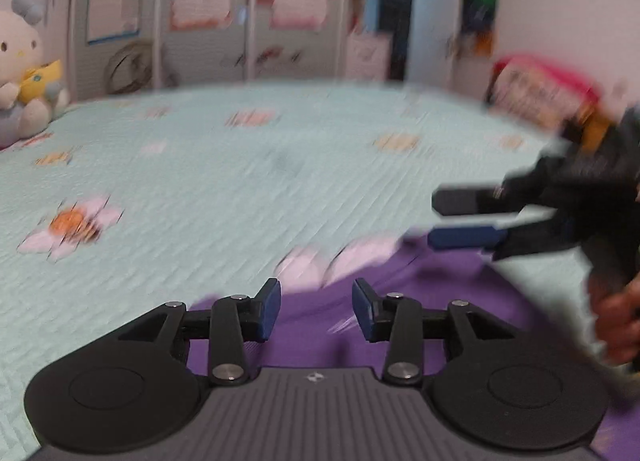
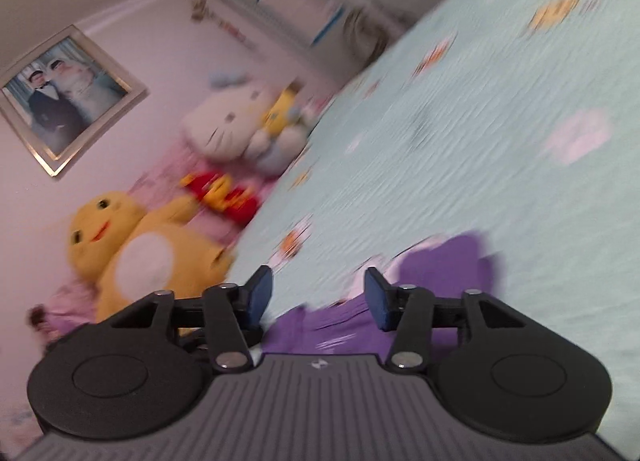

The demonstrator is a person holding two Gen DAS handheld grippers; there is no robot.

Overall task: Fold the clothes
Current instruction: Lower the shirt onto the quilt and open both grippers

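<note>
A purple garment point(image 1: 400, 313) lies on the pale green bedspread point(image 1: 224, 189), just under and ahead of my left gripper point(image 1: 316, 309), which is open and empty above its near edge. My right gripper point(image 1: 464, 221) shows at the right of the left wrist view, held by a hand, open, just above the garment's far right edge. In the right wrist view the right gripper point(image 2: 316, 297) is open and empty, tilted, with the purple garment point(image 2: 436, 273) below and to the right of its fingers. Both views are motion-blurred.
A white cat plush point(image 1: 20, 73) sits at the bed's far left, also in the right wrist view point(image 2: 240, 125). A yellow plush point(image 2: 136, 245) and a framed photo point(image 2: 64, 97) are by the wall. Wardrobe doors point(image 1: 208, 21) stand behind the bed. A red-trimmed object point(image 1: 536, 89) lies far right.
</note>
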